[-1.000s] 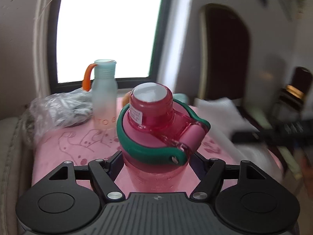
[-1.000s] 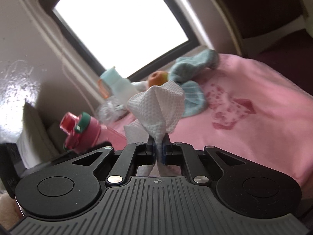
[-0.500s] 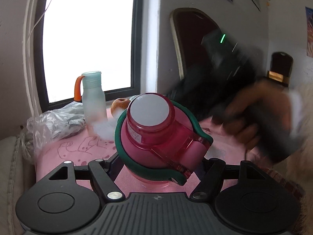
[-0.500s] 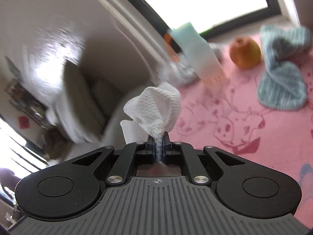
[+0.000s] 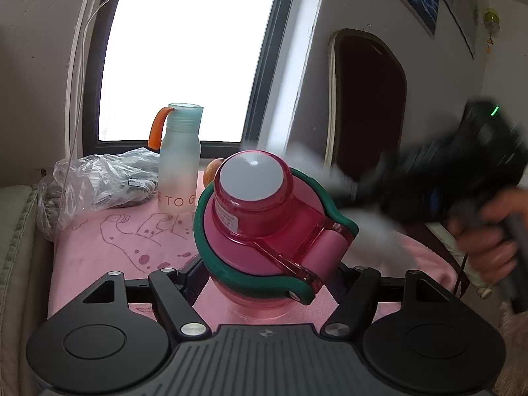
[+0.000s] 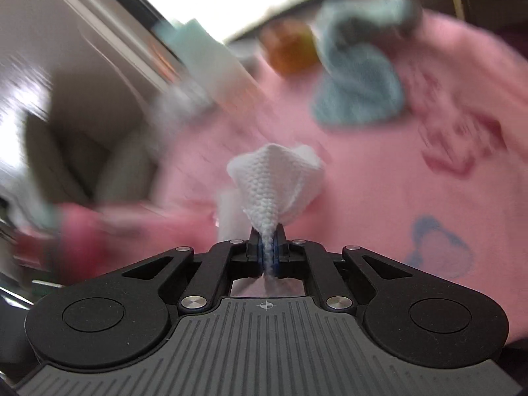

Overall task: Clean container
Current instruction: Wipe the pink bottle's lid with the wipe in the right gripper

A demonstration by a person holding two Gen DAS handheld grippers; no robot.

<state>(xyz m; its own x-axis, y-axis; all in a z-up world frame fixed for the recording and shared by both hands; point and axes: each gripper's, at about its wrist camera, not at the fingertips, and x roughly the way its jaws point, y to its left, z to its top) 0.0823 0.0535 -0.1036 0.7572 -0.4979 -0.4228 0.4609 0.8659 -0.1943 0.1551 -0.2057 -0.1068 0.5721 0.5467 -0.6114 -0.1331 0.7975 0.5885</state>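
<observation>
A bright window point(image 5: 184, 56) stands behind a counter point(image 5: 109, 250) draped in pink printed cloth. From the left on it: a crumpled plastic bag point(image 5: 95, 178), then a frosted pale bottle point(image 5: 180, 158) with an orange strap. In the middle, the pink bottle point(image 5: 264, 231) with its green band sits between the left gripper point(image 5: 267, 283) fingers, which are clamped on its body below the lid. At the right, blurred, the right gripper point(image 6: 268, 250) has its fingers pressed together on a white paper towel point(image 6: 277, 181), near the bottle's lid.
</observation>
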